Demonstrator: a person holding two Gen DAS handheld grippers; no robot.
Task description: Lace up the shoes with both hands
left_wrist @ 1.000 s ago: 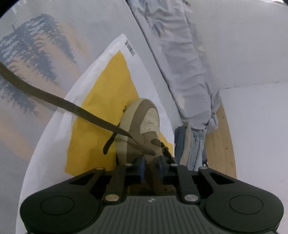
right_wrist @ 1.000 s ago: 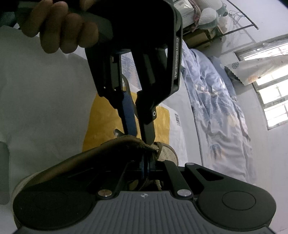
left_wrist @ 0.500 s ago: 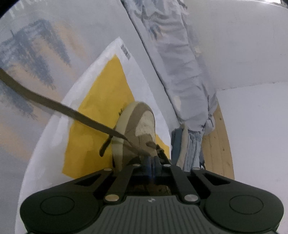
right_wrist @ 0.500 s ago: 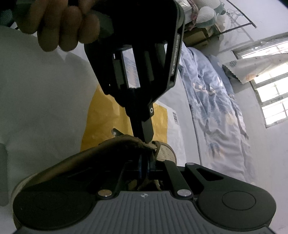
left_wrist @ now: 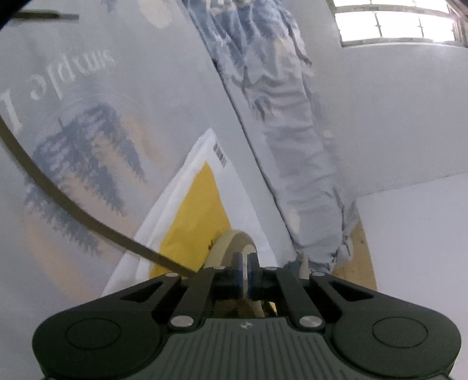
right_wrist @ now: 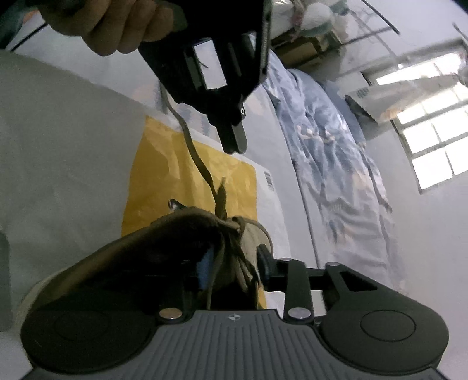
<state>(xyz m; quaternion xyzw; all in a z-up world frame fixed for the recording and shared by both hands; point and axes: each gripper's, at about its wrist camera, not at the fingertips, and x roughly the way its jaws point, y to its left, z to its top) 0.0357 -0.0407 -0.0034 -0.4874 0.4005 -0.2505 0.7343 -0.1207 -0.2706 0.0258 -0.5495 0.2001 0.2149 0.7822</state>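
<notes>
A tan and brown shoe (right_wrist: 187, 233) lies on a yellow and white bag (right_wrist: 163, 175). In the left wrist view only its toe (left_wrist: 234, 242) shows above my left gripper (left_wrist: 245, 273), whose fingers are shut together; whether they pinch the lace I cannot tell. A brown lace (left_wrist: 73, 210) runs from the shoe up and off to the left. In the right wrist view the left gripper (right_wrist: 234, 143) hangs raised above the shoe, with the lace (right_wrist: 199, 163) rising beside it. My right gripper (right_wrist: 234, 269) is open, its fingers either side of the shoe's tongue and eyelets.
The bag lies on a grey printed bedsheet (left_wrist: 87, 117). A crumpled blue quilt (right_wrist: 330, 152) runs along the wall side. A window (right_wrist: 433, 137) is at the right. A hand (right_wrist: 117, 26) holds the left gripper.
My left gripper has shut and lifted away from the shoe. The lace now trails upward. My right gripper has opened around the shoe's tongue.
</notes>
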